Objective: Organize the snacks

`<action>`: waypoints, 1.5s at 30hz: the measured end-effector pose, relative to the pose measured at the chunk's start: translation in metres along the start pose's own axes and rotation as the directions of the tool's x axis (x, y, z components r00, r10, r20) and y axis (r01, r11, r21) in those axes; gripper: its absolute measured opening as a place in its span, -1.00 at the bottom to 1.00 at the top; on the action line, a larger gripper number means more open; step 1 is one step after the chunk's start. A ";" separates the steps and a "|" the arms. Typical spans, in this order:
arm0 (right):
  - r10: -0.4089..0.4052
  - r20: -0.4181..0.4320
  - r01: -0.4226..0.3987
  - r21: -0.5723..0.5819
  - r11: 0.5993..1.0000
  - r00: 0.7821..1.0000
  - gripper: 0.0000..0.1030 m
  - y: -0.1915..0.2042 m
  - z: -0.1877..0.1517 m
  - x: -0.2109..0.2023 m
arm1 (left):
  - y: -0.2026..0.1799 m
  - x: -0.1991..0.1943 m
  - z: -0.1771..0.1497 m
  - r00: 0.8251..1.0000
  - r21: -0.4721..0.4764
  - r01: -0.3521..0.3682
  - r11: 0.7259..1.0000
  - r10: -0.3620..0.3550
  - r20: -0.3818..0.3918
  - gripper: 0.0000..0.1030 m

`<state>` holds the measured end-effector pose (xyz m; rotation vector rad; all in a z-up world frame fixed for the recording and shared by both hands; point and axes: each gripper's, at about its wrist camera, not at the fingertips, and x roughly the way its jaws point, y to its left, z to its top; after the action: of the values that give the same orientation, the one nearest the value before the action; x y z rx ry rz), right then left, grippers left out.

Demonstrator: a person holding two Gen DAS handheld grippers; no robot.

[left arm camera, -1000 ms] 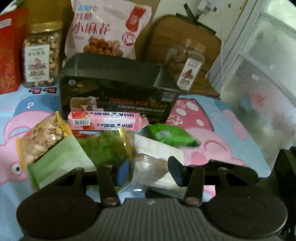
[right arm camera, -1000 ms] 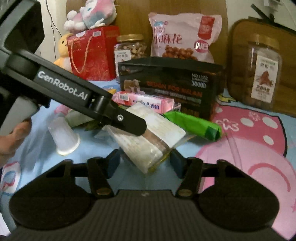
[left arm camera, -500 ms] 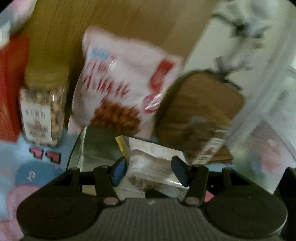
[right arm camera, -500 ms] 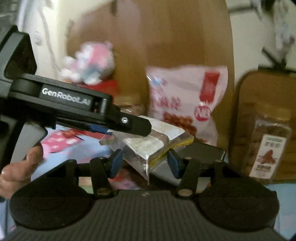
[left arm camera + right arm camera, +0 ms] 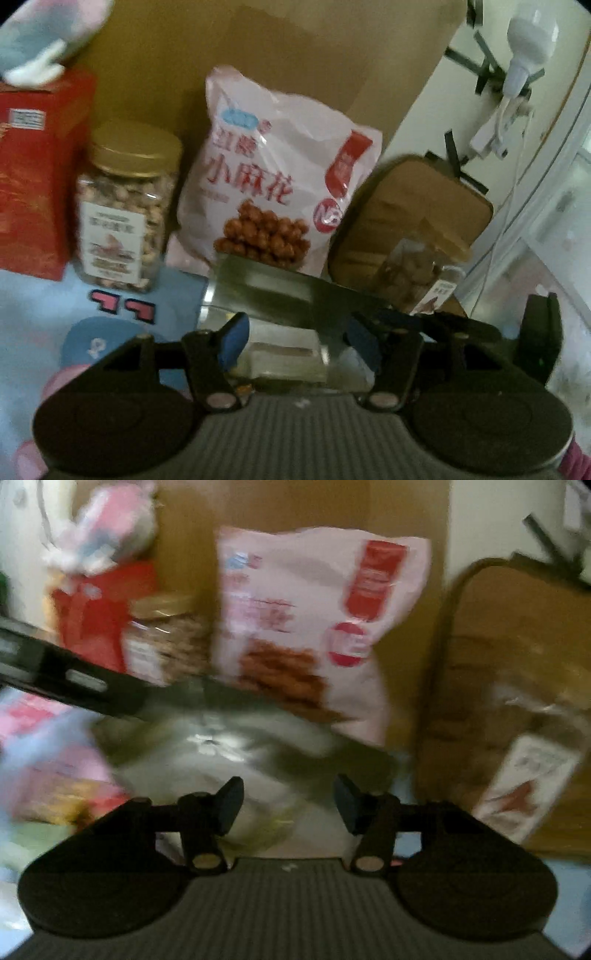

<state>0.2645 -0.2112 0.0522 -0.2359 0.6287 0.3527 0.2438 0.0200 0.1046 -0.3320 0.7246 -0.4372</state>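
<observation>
In the left wrist view my left gripper hangs over the open dark box, jaws apart. A clear snack packet lies inside the box just below and between the fingers; I cannot tell if they still touch it. In the blurred right wrist view my right gripper is open and empty, also above the box. The left gripper's black arm crosses that view from the left.
Behind the box stand a pink snack bag, a gold-lidded nut jar, a red gift box, a second jar and a brown cushion. More snack packets lie blurred at left.
My left gripper carried the clear packet up from the cloth and over the box, then its jaws widened with the packet lying inside. My right gripper followed, staying open.
</observation>
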 end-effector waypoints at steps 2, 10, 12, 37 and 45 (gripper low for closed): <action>-0.019 -0.001 0.019 0.003 1.000 1.000 0.05 -0.005 0.002 -0.002 | 0.006 -0.018 -0.005 1.000 0.008 -0.005 1.000 0.005 0.015 0.21; 0.310 0.103 -0.323 0.148 0.935 0.945 0.09 0.038 -0.024 -0.082 | 0.073 -0.061 -0.044 0.995 -0.056 -0.078 0.995 0.074 -0.069 0.34; 0.388 0.070 -0.394 0.158 0.905 0.919 0.08 0.057 -0.036 -0.083 | 0.091 -0.068 -0.057 0.995 -0.110 -0.047 0.993 0.037 -0.090 0.34; 0.457 0.091 -0.466 0.178 0.867 0.885 -0.55 0.113 -0.007 -0.021 | 0.108 -0.071 -0.060 0.982 -0.280 0.188 0.941 -0.183 0.043 -0.24; 0.318 0.251 -0.368 0.189 0.910 0.914 -0.55 0.057 0.006 -0.059 | 0.030 -0.030 -0.007 0.969 -0.103 0.245 0.964 -0.240 0.056 -0.22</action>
<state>0.2010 -0.1718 0.0870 0.1428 0.4899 0.6331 0.2268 0.0593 0.1034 -0.5354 0.6700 -0.6222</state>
